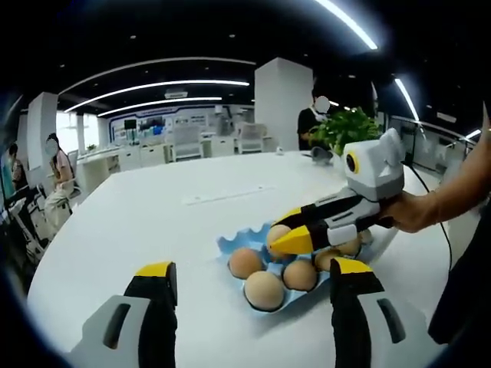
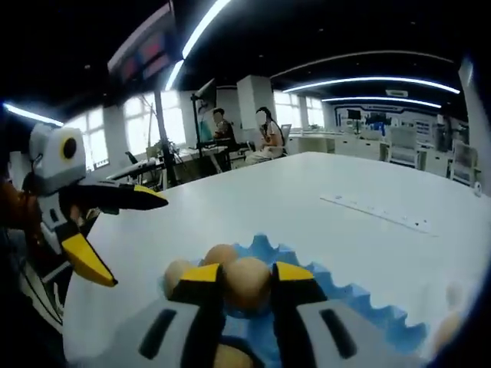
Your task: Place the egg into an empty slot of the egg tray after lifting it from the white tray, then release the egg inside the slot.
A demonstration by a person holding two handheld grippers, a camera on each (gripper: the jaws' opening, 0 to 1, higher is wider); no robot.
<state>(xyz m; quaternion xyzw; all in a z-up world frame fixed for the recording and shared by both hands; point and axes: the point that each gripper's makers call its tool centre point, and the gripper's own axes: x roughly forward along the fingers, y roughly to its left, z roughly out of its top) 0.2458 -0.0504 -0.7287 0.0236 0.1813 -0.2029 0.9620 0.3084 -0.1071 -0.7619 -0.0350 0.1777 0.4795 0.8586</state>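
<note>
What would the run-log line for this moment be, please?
right hand-held gripper: shut on egg, over blue egg tray | left hand-held gripper: open, empty, short of tray | release: not yet done

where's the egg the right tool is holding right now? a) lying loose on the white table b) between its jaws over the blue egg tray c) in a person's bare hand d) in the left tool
b: in the right gripper view the right tool has its yellow-tipped jaws closed on the sides of an egg, with the blue egg tray right beneath it.
</note>
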